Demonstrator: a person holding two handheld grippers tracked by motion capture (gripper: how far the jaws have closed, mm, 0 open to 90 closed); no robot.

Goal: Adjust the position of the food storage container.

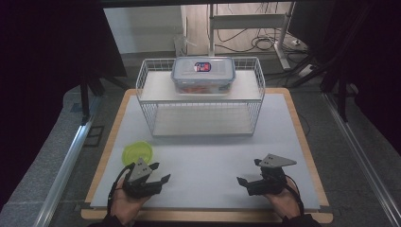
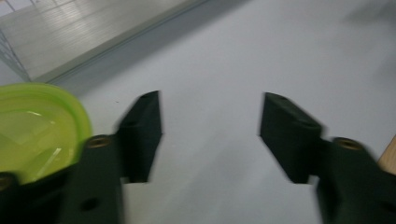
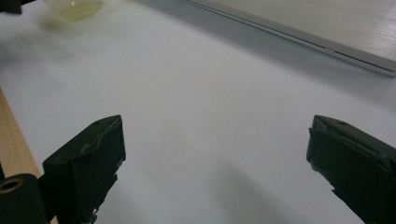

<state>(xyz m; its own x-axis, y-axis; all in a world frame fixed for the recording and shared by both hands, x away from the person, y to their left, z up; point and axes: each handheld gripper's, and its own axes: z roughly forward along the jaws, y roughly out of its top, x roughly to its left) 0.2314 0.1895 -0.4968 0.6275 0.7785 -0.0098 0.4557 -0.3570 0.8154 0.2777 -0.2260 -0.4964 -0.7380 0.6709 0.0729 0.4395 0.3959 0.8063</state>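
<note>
A white wire rack (image 1: 200, 97) stands at the back of the table, with a clear lidded food box (image 1: 203, 74) on its upper shelf. A small round container with a lime-green lid (image 1: 138, 153) (image 2: 32, 128) sits on the white mat near the front left. My left gripper (image 1: 158, 172) (image 2: 210, 123) is held low just in front of it, open and empty. At the front right my right gripper (image 1: 249, 171) (image 3: 217, 158) is also open, with nothing between its jaws. The green container (image 3: 74, 7) is far off in the right gripper view.
The white mat (image 1: 208, 156) covers a wooden table (image 1: 302, 137) whose edge runs close to both hands. The rack's lower shelf (image 1: 201, 120) (image 2: 88, 32) (image 3: 327, 28) is bare. Cables and table legs lie on the floor behind.
</note>
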